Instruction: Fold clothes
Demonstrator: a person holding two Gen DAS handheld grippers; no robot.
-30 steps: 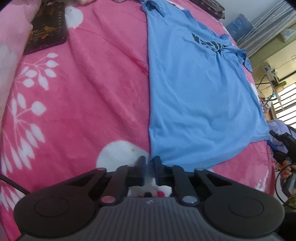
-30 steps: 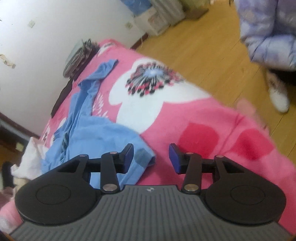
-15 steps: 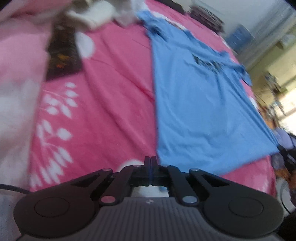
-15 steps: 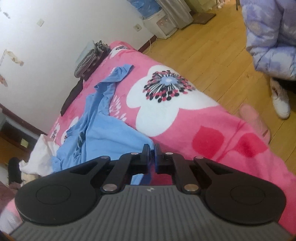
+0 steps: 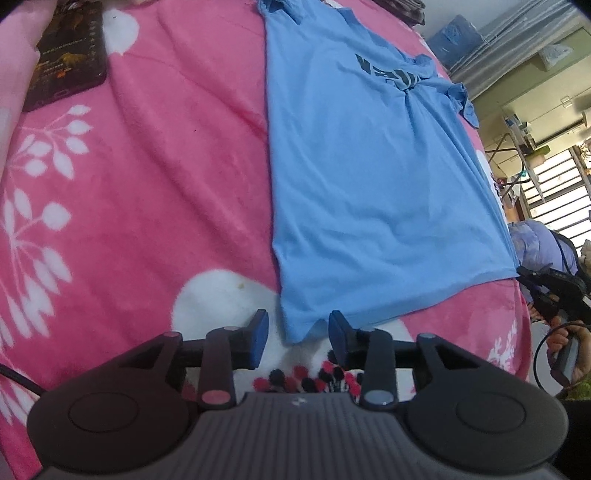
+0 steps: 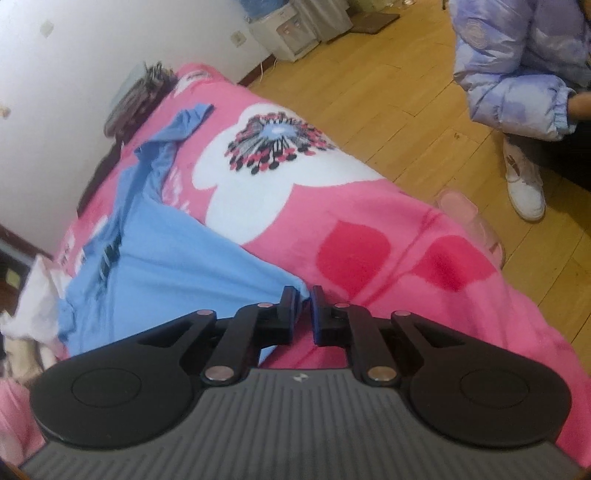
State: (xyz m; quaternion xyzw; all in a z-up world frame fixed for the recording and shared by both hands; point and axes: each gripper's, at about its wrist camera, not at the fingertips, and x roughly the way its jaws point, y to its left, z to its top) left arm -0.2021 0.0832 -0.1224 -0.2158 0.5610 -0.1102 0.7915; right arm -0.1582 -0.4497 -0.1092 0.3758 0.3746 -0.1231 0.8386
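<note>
Light blue t-shirt with dark chest lettering lies spread mostly flat on the pink floral bedspread, collar end far, hem near, a few wrinkles bunched by the print, near-left hem corner sticking out in a small point.

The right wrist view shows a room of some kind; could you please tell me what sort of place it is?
Probably a home bedroom: a light blue T-shirt lies on a bed with a pink flowered fleece blanket, beside a wooden plank floor and a white water dispenser.
</note>
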